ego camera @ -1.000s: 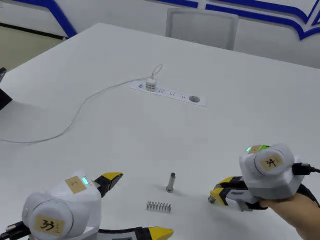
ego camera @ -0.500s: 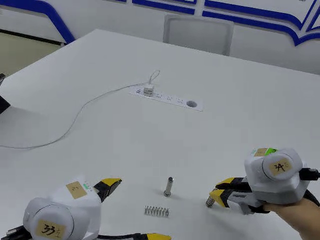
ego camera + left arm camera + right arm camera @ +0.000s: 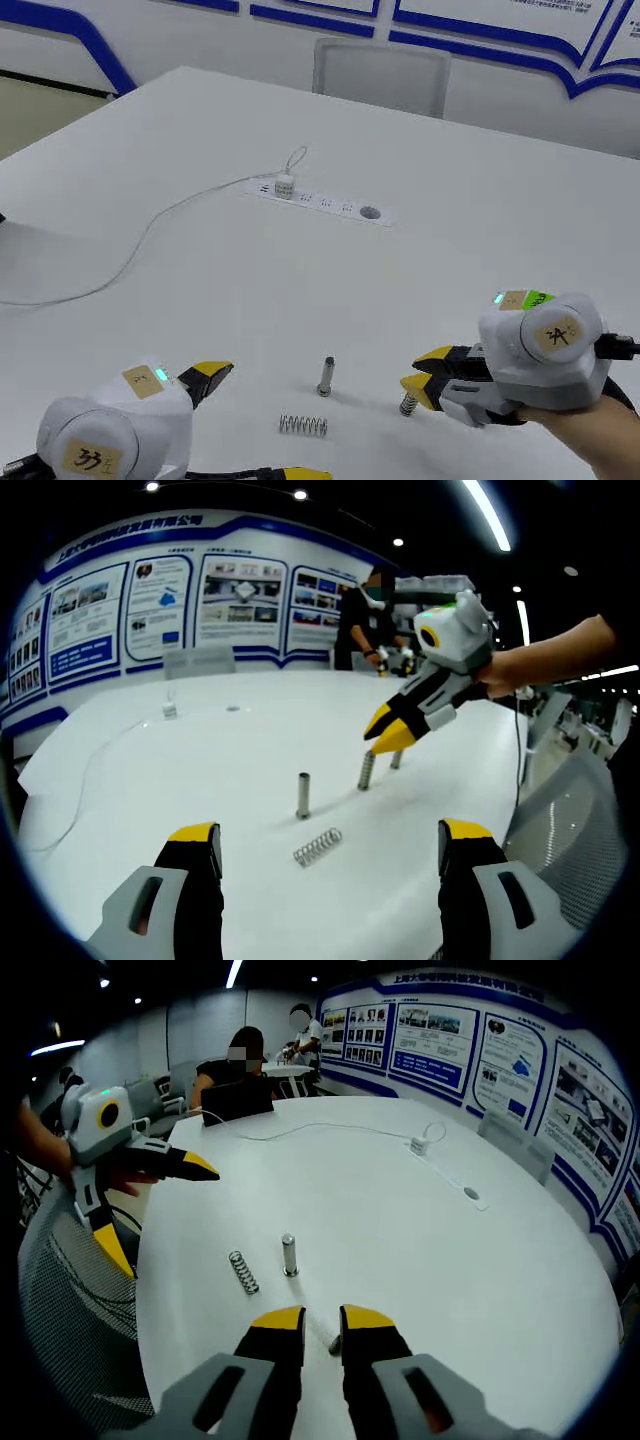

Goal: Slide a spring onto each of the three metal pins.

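steel pin (image 3: pixel 326 376) upright, loose spring (image 3: pixel 303 425) near; right tool (image 3: pixel 422 369) by sprung pin (image 3: pixel 408 404)

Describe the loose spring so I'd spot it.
On the white table, find the bare metal pin standing near the front edge. The loose spring lies just before it, flat on its side, unlike the coil standing upright to its right.

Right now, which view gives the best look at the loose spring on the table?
Head view: the loose spring lies side-on, whole length, coils distinct, nothing covering it. Left gripper view shows it slanted and fisheye-warped. Right gripper view shows it small, beside the bare pin.
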Demonstrator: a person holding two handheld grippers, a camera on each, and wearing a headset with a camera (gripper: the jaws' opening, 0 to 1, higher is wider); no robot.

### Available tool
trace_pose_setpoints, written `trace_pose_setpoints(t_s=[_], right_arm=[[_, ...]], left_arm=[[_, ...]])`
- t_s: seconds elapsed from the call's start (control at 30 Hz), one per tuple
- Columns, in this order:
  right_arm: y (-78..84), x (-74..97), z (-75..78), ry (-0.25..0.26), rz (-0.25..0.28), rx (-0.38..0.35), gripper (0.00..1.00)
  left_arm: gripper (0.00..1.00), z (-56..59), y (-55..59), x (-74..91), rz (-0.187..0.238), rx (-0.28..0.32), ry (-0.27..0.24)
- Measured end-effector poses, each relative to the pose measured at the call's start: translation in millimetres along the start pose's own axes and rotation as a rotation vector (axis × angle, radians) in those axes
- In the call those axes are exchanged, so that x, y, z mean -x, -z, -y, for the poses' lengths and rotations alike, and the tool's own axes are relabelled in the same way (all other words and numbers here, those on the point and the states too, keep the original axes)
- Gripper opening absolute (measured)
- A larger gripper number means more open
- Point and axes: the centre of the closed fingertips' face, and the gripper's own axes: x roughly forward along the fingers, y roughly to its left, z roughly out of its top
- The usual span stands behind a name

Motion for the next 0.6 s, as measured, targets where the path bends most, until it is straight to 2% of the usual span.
trace_pose_setpoints(t_s=[0.23,0.6], right_arm=[[-7.0,-12.2,-20.9,-0.062,0.006,0.032,0.15],[-6.6,-34.8,-51.9,-0.155,-0.013,0.069,0.16]], left_arm=[[0.91,-3.5,-0.9,1.0,0.007,0.004,-0.014],[0.90,-6.6,-0.1,1.5,0.006,0.014,-0.023]])
